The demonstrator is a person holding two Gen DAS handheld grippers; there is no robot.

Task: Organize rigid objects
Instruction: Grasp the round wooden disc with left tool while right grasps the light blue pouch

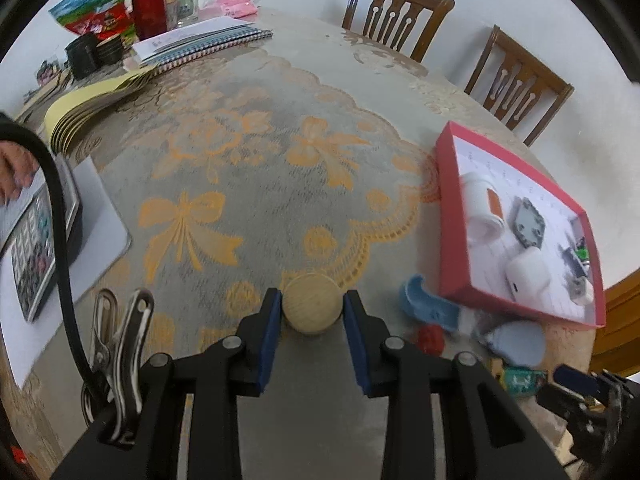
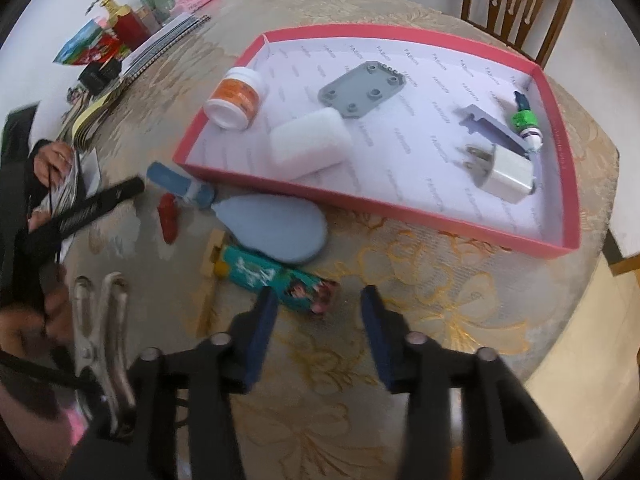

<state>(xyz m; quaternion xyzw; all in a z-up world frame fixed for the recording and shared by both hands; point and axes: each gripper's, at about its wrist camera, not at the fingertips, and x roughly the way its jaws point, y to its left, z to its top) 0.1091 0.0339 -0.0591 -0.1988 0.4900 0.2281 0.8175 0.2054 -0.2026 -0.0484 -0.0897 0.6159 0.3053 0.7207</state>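
Right wrist view: tray at upper right holds bottle, plate, charger; carton lies below its lower-left edge.

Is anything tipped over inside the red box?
Yes. The white bottle with the orange label lies on its side in the red box, near its left corner, instead of standing up. Nothing looks spilled.

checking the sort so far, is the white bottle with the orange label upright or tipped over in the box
Tipped over: the white bottle lies on its side in the red box, beside the white block.
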